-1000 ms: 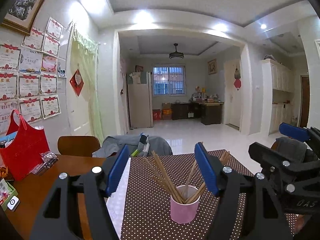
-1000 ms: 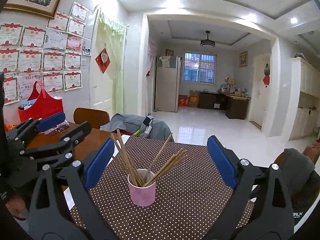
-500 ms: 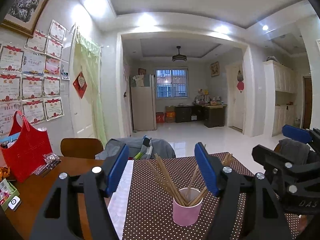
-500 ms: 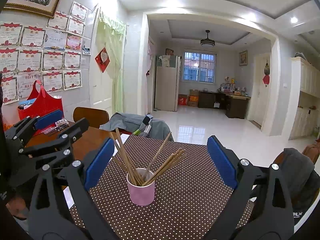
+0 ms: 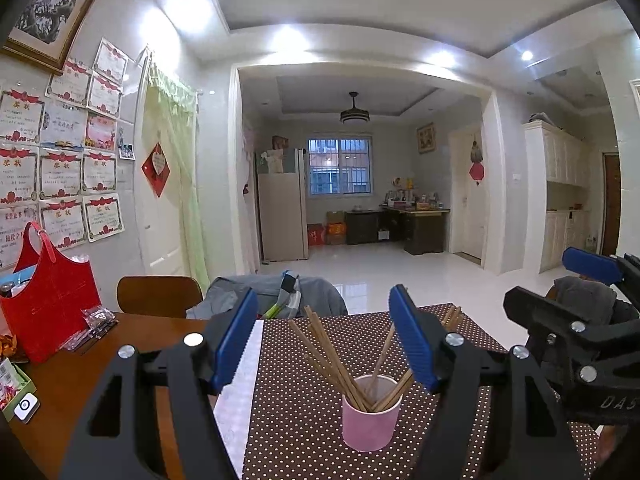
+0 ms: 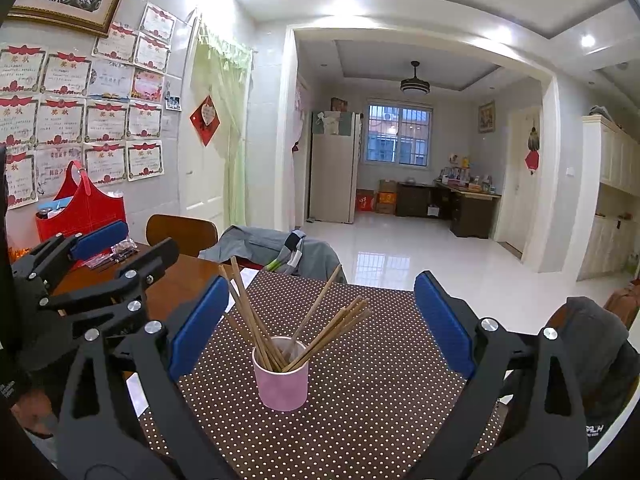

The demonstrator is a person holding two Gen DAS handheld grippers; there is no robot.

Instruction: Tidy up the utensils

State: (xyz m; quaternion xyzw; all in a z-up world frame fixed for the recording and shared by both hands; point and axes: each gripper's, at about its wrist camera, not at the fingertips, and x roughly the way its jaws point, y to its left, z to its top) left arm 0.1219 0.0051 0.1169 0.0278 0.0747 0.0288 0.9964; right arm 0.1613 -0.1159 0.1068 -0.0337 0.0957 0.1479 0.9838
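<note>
Your chopsticks [image 6: 280,320] stand tips-down in the pink cup [image 6: 282,384] on the dotted mat [image 6: 380,420], fanning up left and right. Your left gripper [image 5: 324,340] and right gripper [image 6: 320,320] both gape empty (mat around the cup lies bare).

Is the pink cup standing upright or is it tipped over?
Upright: the pink cup sits flat on the dotted cloth, rim up, chopsticks inside.

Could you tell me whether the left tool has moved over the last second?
Yes, slightly. In its own view the cup has slid right and down, and the doorway has drifted right, so the left tool has turned a little left and up. Its jaws are open.
</note>
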